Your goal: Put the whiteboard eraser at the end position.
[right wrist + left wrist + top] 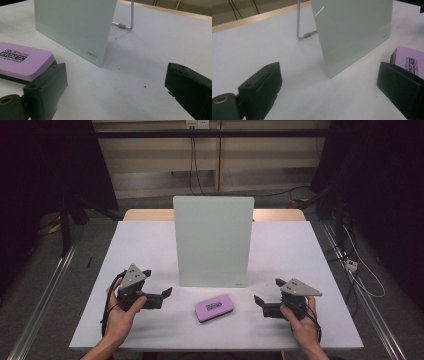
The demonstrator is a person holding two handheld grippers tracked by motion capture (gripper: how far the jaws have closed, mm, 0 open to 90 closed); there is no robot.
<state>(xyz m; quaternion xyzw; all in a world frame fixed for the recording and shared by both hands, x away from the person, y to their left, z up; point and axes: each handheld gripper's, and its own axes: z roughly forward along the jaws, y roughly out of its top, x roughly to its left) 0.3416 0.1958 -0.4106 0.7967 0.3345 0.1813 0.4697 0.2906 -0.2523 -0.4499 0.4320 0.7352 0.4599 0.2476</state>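
A pale glass whiteboard (pixel 213 240) stands upright on a wire stand at the middle of the white table (pixel 145 240). In front of it lies a purple magnetic board eraser (pixel 215 307). My left gripper (pixel 162 292) rests on the table left of the eraser, jaws open and empty. To the eraser's right my right gripper (pixel 266 296) sits on the table, also open and empty. The left gripper view has the whiteboard (pixel 354 30) ahead and the eraser (pixel 409 61) behind the right jaw. In the right gripper view the eraser (pixel 22 61) lies at left, the whiteboard (pixel 75 25) behind it.
The board's wire stand (pixel 127 23) reaches back behind it on the table. A wooden strip (pixel 280 215) edges the table's far side. Cables (pixel 362 270) trail on the floor at the right, and metal rails (pixel 40 305) run along both sides.
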